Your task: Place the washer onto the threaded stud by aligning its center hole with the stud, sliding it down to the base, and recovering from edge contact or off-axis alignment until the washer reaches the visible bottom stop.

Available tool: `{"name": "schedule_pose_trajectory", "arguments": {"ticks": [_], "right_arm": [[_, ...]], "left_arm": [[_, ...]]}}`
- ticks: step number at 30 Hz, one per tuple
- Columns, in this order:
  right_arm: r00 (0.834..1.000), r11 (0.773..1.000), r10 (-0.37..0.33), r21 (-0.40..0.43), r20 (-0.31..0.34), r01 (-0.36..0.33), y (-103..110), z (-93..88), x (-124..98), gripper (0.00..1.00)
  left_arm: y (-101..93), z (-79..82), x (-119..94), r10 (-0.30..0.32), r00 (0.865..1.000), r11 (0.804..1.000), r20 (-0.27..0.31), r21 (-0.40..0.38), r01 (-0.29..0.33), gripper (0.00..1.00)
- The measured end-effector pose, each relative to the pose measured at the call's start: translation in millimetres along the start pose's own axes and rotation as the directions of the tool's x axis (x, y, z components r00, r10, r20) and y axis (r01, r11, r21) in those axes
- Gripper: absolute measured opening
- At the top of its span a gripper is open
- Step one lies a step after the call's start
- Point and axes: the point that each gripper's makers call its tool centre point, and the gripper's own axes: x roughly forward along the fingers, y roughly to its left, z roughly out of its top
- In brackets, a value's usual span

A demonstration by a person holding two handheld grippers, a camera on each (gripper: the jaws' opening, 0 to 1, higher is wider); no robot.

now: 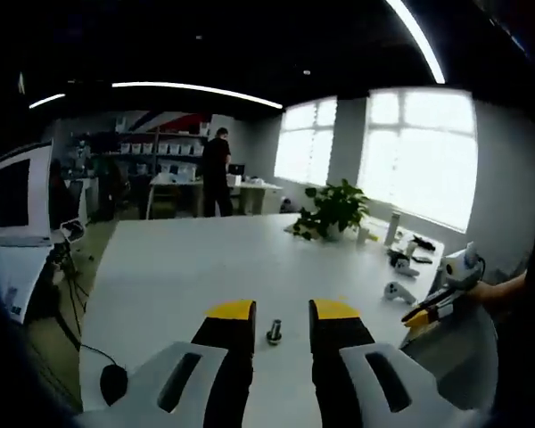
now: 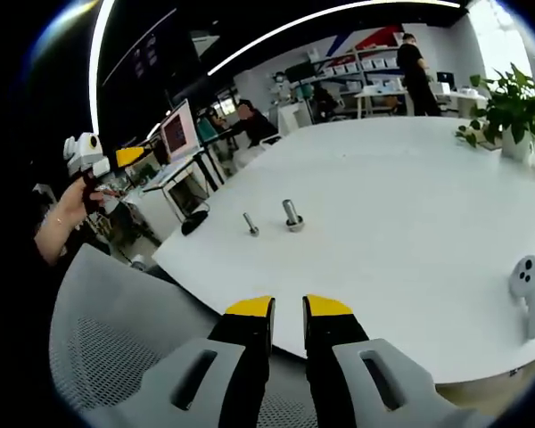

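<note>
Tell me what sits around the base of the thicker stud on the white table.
In the right gripper view the thicker stud stands upright on the white table with a wider ring-like collar at its foot. Whether that collar is the washer cannot be told.

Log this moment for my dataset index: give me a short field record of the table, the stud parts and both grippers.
table: white table, long, in an office
studs: larger threaded stud upright on the table; smaller stud beside it, apart
washer: cannot tell; too small to make out
left gripper: left gripper open, low over the table, a stud between its jaws, not touched
right gripper: right gripper open, back at the table's near edge, above a mesh chair
other: potted plant; white controller
</note>
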Motion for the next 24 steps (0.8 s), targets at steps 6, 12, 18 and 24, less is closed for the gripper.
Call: {"name": "schedule_pose_trajectory", "arguments": {"ticks": [6,12,18,24], "right_arm": [[1.000,1.000,0.010,-0.016,0.008,-0.010,1.5,0.1,-0.9,0.15],[1.000,1.000,0.020,-0.021,0.017,-0.020,1.4,-1.2,-3.1,0.16],[0.999,0.998,0.046,-0.050,0.001,-0.046,5.4,-3.0,-1.9,0.17],[0.999,0.997,0.051,-0.054,0.013,-0.051,4.3,-1.2,-1.3,0.18]], "left_arm": [[-25.6,-47.3,-14.6,0.013,0.996,1.000,-0.086,-0.013,-0.014,0.42],[-31.9,-49.6,-24.3,0.089,0.996,0.988,-0.009,0.124,-0.087,0.42],[-21.6,-51.1,-16.5,0.170,0.985,0.969,0.012,0.181,-0.169,0.46],[-30.0,-66.4,-7.6,0.166,0.985,0.942,-0.038,0.302,-0.147,0.47]]}}
